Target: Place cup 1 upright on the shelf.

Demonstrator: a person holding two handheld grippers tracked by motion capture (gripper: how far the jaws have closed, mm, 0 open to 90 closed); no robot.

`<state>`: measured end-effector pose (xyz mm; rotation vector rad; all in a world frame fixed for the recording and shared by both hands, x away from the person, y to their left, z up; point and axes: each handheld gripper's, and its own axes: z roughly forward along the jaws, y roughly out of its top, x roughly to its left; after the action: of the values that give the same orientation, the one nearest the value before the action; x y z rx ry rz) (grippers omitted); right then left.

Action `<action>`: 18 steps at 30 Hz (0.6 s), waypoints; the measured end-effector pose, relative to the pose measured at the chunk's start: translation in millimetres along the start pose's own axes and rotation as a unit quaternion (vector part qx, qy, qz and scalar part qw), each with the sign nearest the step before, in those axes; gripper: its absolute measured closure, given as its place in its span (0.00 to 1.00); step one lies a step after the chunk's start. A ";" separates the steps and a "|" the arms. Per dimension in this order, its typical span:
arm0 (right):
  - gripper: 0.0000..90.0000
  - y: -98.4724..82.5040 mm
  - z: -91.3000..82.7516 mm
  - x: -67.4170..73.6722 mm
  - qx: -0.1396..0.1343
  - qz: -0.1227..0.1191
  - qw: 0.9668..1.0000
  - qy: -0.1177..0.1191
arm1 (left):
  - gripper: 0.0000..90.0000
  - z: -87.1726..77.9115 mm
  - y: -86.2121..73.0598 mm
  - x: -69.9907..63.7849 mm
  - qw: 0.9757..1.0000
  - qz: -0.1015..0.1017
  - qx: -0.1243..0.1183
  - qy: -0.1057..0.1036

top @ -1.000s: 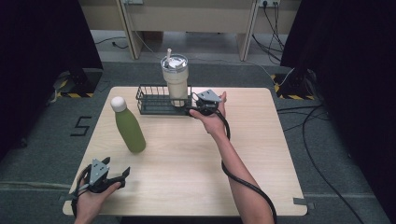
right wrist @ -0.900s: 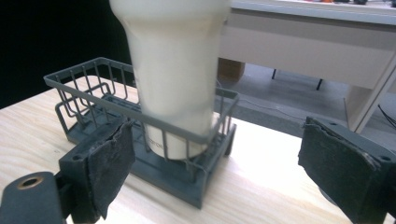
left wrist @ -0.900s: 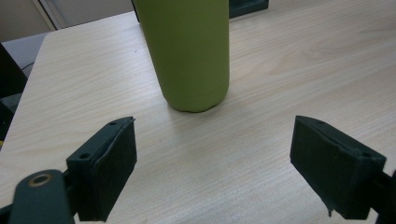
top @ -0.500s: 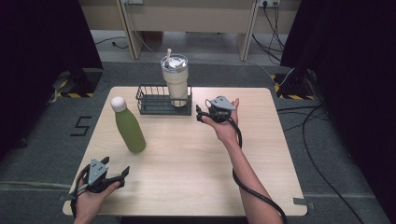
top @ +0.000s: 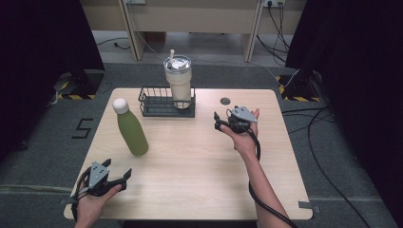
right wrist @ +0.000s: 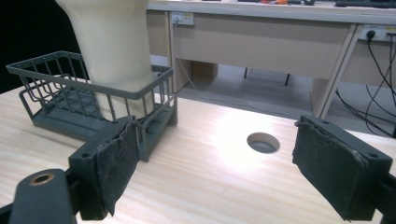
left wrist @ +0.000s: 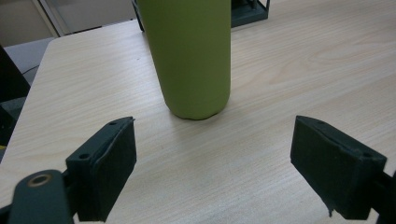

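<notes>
**A:** Cream tumbler [top: 178, 81] was standing in the right end of the black wire rack [top: 157, 101] at the back of the table, straw up. A second before, my right gripper [top: 223, 121] had been right up against it; by this frame I'd pulled it back and to the right, well apart from the rack, jaws wide with nothing between them. So I read that as the tumbler being dropped off and let go.

**B:** and the bottle?

**A:** The green bottle [top: 131, 127] hadn't budged, upright on the wood table [top: 199, 161], left of the rack. My left gripper [top: 121, 178] sat low at the near left corner, same spot as before, jaws spread wide and aimed at the bottle's base, but not touching it.

**B:** so bottle's next?

**A:** That was my guess. The rack's left half looked free, and the left gripper was already lined up.
</notes>
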<state>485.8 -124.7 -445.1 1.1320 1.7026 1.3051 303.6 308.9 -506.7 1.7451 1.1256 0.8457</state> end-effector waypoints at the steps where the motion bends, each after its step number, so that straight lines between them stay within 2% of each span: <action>1: 0.16 -1.2 -2.2 -1.5 0.000 0.001 1.000 -0.001 | 0.15 -0.1 0.0 0.2 1.000 0.000 0.000 0.000; 8: 0.17 -11.0 -20.7 -11.3 -0.008 0.016 1.000 -0.011 | 0.15 -1.5 0.7 2.3 1.000 -0.002 -0.006 0.004; 15: 0.17 -22.1 -37.7 -18.6 -0.010 0.017 1.000 -0.020 | 0.15 -1.3 3.3 3.5 1.000 0.003 -0.013 0.001; 18: 0.17 -26.9 -45.1 -21.7 -0.009 0.016 1.000 -0.025 | 0.15 0.0 8.2 5.6 1.000 0.001 -0.025 -0.005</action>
<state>447.3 -163.9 -459.6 1.1769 1.6409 1.2987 308.4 312.4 -498.7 1.7067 1.0875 0.8578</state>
